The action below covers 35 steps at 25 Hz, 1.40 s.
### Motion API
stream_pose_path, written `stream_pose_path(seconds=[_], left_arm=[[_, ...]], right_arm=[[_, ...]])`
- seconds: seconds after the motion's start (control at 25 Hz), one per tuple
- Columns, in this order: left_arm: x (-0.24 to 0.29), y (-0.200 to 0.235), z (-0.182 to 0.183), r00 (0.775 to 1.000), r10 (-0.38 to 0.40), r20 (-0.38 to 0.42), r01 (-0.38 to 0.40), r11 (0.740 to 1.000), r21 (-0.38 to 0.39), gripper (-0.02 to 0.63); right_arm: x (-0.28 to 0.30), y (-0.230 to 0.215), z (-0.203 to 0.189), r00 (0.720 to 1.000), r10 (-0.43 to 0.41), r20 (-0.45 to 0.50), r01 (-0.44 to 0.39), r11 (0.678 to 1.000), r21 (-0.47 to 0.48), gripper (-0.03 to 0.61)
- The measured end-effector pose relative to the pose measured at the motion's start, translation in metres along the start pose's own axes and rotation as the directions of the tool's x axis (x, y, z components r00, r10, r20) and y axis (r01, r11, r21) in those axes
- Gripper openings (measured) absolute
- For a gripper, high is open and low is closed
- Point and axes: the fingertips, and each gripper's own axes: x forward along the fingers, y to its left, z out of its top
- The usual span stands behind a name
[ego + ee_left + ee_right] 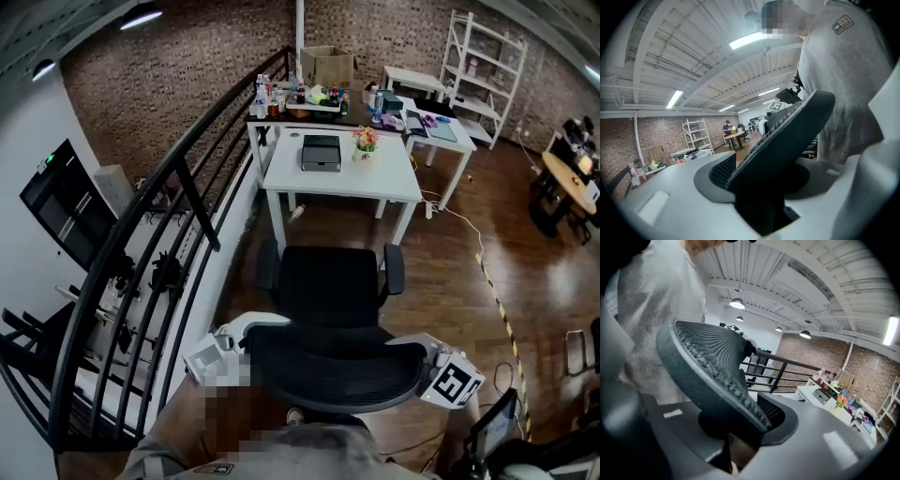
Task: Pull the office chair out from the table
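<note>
The chair (330,286) stands well apart from the table (342,178), with floor (441,272) showing between them, so the pull looks largely done. At most a little more drawing back and the release are left. The left gripper (242,345) and right gripper (424,354) each clamp the top edge of the backrest (333,370), one at each end, close to the person.

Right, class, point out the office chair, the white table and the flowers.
office chair (330,286): head view, seat cushion.
white table (384,178): head view, bare tabletop.
flowers (365,139): head view, blossoms.
</note>
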Motion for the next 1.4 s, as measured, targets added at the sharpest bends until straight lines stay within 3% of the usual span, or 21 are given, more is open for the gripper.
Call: stream_pose_path(seconds=[0.6, 0.8, 0.96, 1.2, 1.4], left_arm=[[-0.017, -0.020, 0.003, 1.000, -0.010, 0.003, 0.010, 0.999, 0.036, 0.213], [-0.017, -0.020, 0.005, 1.000, 0.009, 0.015, -0.009, 1.000, 0.013, 0.219], [-0.017, -0.016, 0.006, 0.999, 0.031, 0.024, -0.031, 0.999, -0.012, 0.267], [-0.036, -0.017, 0.005, 0.995, 0.090, 0.048, -0.087, 0.994, -0.065, 0.323], [-0.068, -0.015, -0.011, 0.984, 0.174, 0.022, -0.169, 0.974, -0.154, 0.333]], right_arm=[[0.000, 0.028, 0.008, 1.000, -0.017, -0.001, 0.017, 0.999, 0.028, 0.118], [0.000, 0.026, 0.009, 1.000, -0.015, 0.011, 0.015, 1.000, 0.013, 0.122], [0.002, 0.021, 0.011, 0.998, -0.037, 0.045, 0.036, 0.999, 0.027, 0.154], [-0.015, 0.013, 0.006, 0.987, -0.141, 0.084, 0.134, 0.988, 0.077, 0.227], [-0.042, 0.008, -0.009, 0.960, -0.268, 0.083, 0.252, 0.953, 0.167, 0.262]])
